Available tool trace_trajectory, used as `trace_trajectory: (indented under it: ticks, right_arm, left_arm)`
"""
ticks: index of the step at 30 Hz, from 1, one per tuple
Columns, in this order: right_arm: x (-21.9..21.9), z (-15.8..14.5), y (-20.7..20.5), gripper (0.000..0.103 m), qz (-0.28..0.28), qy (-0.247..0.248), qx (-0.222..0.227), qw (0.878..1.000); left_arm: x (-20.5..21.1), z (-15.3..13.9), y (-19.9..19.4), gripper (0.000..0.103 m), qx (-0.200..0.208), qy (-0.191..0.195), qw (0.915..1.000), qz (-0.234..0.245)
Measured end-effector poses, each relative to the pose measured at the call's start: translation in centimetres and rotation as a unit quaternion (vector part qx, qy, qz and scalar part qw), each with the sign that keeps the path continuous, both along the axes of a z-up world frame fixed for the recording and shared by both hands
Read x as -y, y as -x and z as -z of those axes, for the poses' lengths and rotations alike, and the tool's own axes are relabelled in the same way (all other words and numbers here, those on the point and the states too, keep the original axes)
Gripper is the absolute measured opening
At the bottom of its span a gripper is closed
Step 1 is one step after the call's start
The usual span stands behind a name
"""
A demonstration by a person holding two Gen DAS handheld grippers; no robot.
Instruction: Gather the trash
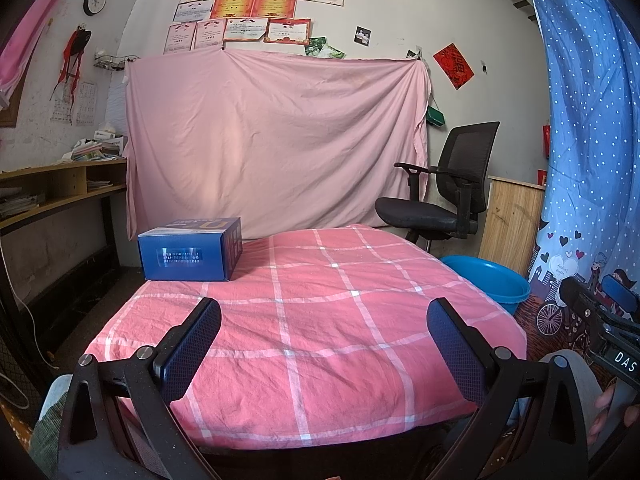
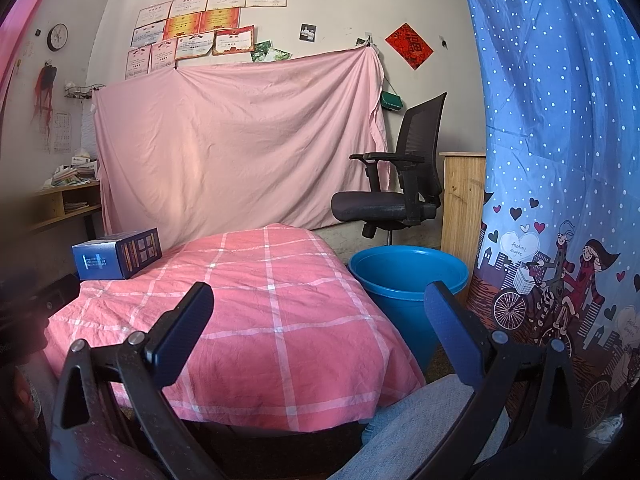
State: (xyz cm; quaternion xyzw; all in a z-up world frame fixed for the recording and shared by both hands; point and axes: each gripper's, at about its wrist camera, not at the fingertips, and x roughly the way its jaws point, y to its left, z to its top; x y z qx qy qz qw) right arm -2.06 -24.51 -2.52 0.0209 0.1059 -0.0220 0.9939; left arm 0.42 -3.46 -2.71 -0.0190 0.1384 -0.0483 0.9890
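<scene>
A blue cardboard box (image 1: 191,250) lies on the far left corner of a table covered with a pink checked cloth (image 1: 320,320); the right wrist view shows the box (image 2: 116,260) too. A blue plastic bin (image 2: 408,280) stands on the floor to the table's right, its rim (image 1: 490,280) also in the left wrist view. My left gripper (image 1: 324,312) hovers open over the table's near edge, with nothing between its fingers. My right gripper (image 2: 320,300) is open and empty, held over the table's near right corner. The right gripper's body (image 1: 600,320) shows at the left view's right edge.
A black office chair (image 1: 444,196) stands behind the table at the right, beside a wooden cabinet (image 1: 512,220). A pink sheet (image 1: 276,136) hangs on the back wall. A blue dotted curtain (image 2: 560,160) hangs at the right. Wooden shelves (image 1: 60,188) with papers line the left wall.
</scene>
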Motion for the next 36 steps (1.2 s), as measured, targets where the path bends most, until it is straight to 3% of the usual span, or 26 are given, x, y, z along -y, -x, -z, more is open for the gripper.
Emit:
trace_trajectory:
  ticks: [36]
  right_arm:
    - [-0.72,0.27,-0.08,0.103,-0.001,0.0,0.0,1.0]
  left_arm:
    - [-0.48,0.07,-0.1,0.101,0.002,-0.002,1.0,-0.003]
